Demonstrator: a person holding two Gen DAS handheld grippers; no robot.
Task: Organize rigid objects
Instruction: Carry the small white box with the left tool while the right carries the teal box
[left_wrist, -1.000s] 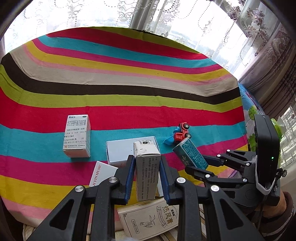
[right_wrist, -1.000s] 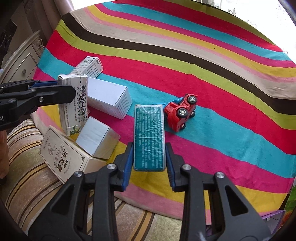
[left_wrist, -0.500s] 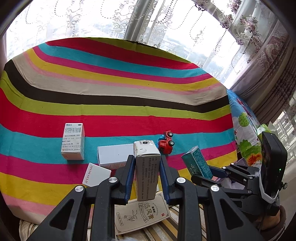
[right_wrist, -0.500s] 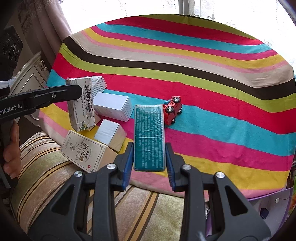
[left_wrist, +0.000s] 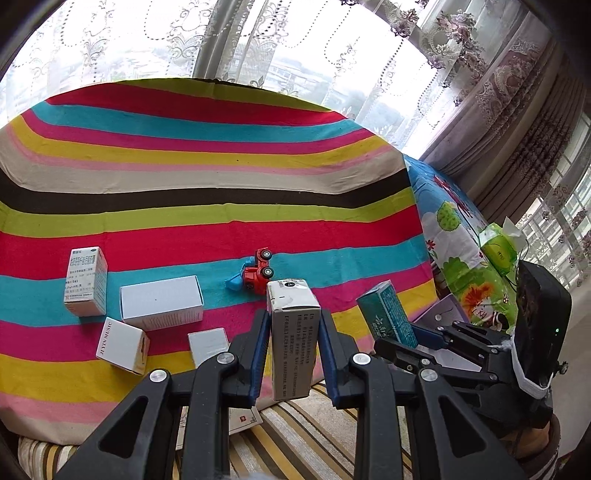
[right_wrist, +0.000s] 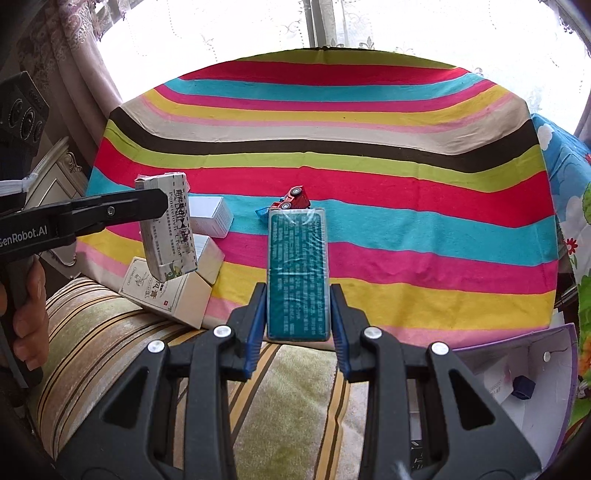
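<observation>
Between my left gripper fingers: grey-white carton clamped, long axis along fingers, aloft over cloth's near edge. Right gripper clamps teal box likewise, right of it; I judge neither nearer.

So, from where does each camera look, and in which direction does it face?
Left wrist: sits on the left gripper, facing the striped cloth and window; its fingers hold a grey box; the right gripper shows beside it.
Right wrist: sits on the right gripper, facing the same cloth; its fingers hold a teal box; the left gripper and a hand show.
Shared: both boxes, the red toy car.
</observation>
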